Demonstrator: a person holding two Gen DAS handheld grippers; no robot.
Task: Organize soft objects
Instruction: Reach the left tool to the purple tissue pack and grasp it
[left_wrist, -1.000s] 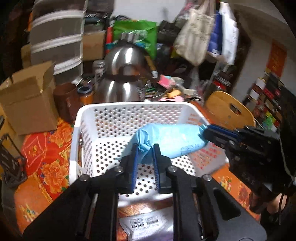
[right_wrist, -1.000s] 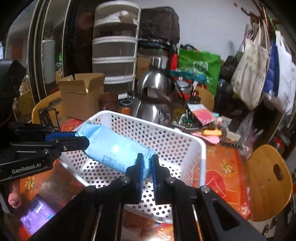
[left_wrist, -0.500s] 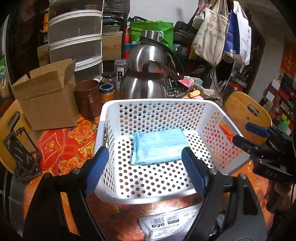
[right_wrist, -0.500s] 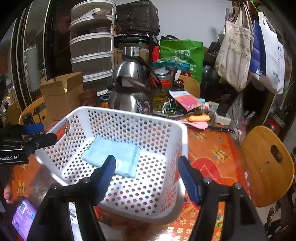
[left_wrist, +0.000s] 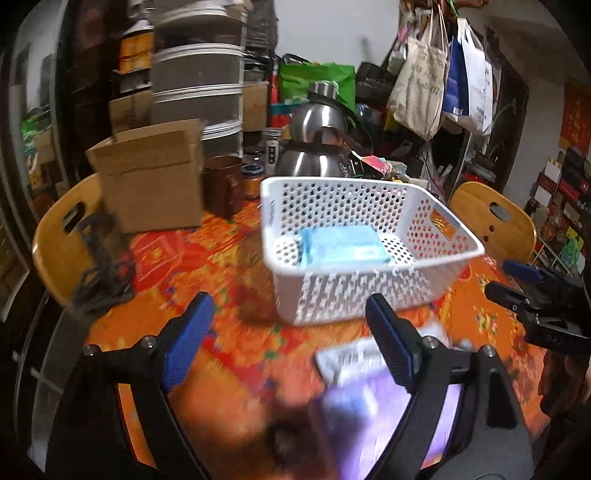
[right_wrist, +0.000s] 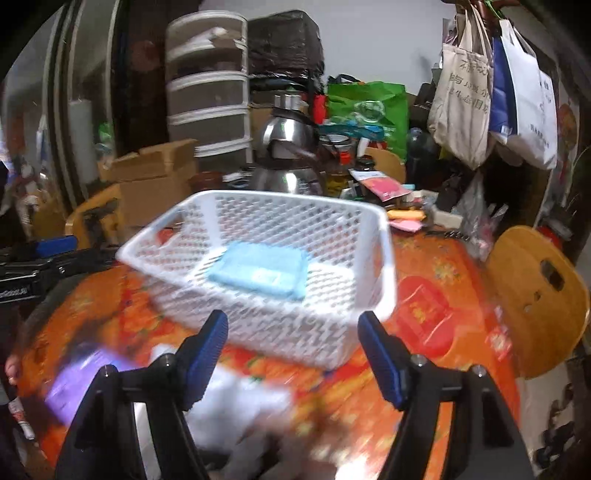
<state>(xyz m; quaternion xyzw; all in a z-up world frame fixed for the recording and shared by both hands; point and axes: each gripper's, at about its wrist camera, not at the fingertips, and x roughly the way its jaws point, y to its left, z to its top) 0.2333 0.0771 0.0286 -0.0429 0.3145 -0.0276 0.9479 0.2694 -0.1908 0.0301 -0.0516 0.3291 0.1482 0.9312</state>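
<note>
Orange-patterned counter (left_wrist: 229, 266) spreads under everything, and ahead of both sets of jaws sits the white basket (left_wrist: 354, 295) with the blue soft pack (left_wrist: 343, 247) lying flat inside, clear of every pad. Left gripper (left_wrist: 291, 332) and right gripper (right_wrist: 293, 350) have just been opening (jaws wide now, nothing between them).

a steel kettle (left_wrist: 318, 147) stands behind a brown mug (left_wrist: 223, 190) and an open cardboard box (left_wrist: 149, 177) on the orange flowered tablecloth (left_wrist: 221, 266), with stacked plastic drawers (right_wrist: 207, 85), a green bag (right_wrist: 365, 107), hanging tote bags (right_wrist: 461, 81) and a wooden chair (right_wrist: 539, 299) around.
</note>
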